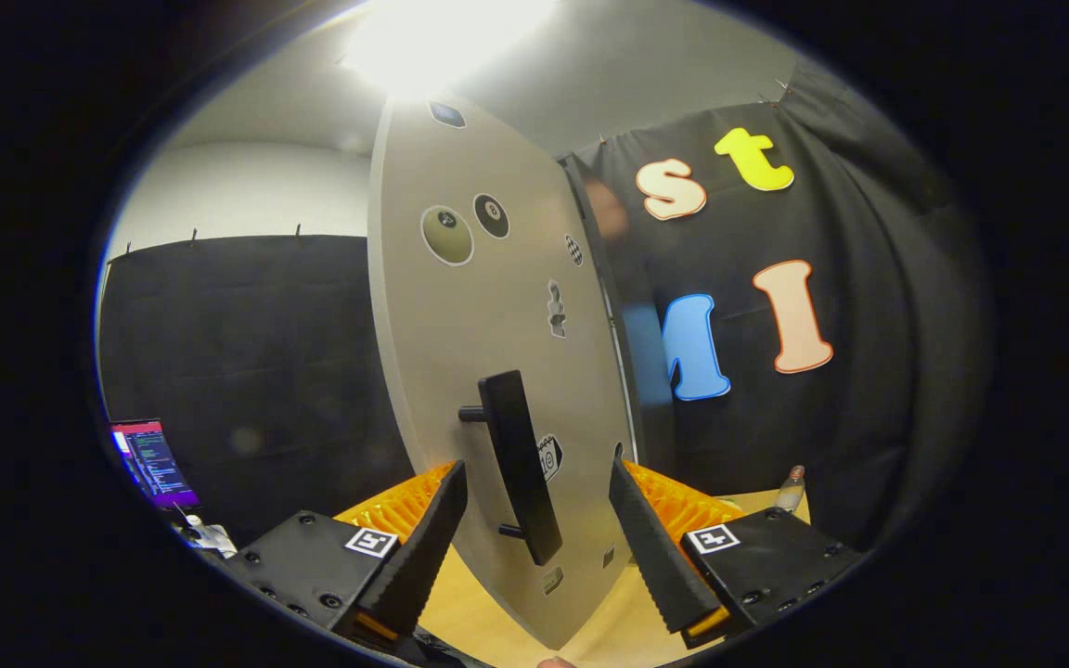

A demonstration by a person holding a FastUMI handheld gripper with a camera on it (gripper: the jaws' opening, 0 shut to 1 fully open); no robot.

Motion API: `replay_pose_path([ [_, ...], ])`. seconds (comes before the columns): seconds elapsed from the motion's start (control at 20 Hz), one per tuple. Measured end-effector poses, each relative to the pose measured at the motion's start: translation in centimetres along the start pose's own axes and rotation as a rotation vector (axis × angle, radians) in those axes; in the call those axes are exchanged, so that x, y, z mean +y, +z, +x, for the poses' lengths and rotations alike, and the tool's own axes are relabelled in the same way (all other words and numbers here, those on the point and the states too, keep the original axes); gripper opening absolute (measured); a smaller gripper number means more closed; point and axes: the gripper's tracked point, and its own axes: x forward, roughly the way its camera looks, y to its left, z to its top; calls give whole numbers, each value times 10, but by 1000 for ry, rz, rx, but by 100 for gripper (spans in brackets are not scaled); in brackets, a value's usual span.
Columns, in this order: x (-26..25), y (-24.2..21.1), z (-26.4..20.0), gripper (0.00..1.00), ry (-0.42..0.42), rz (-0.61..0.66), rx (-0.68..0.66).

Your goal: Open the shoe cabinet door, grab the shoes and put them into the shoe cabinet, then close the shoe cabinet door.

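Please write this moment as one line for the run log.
claw: open, fingers either side of black handle, not touching | cabinet door: swung open, edge-on | shoes: not placed yet

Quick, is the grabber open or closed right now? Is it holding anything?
Gripper: open, holding nothing; the door handle sits between its fingers, not pressed by them.

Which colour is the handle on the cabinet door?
Black, in the gripper view: the handle sits between the open tool's fingers.

The gripper (pixel 539 547) is held level, its two fingers (pixel 423 547) spread wide apart and pressing on nothing. Each finger is black with a ribbed inner face and an orange backing behind it.
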Motion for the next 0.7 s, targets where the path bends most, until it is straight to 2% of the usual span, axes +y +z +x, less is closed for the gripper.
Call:
replay_pose_path([
  [0.35, 4, -4, 14, 97, 46, 7, 12],
  [0.7, 51, -11, 43, 97, 36, -21, 20],
])
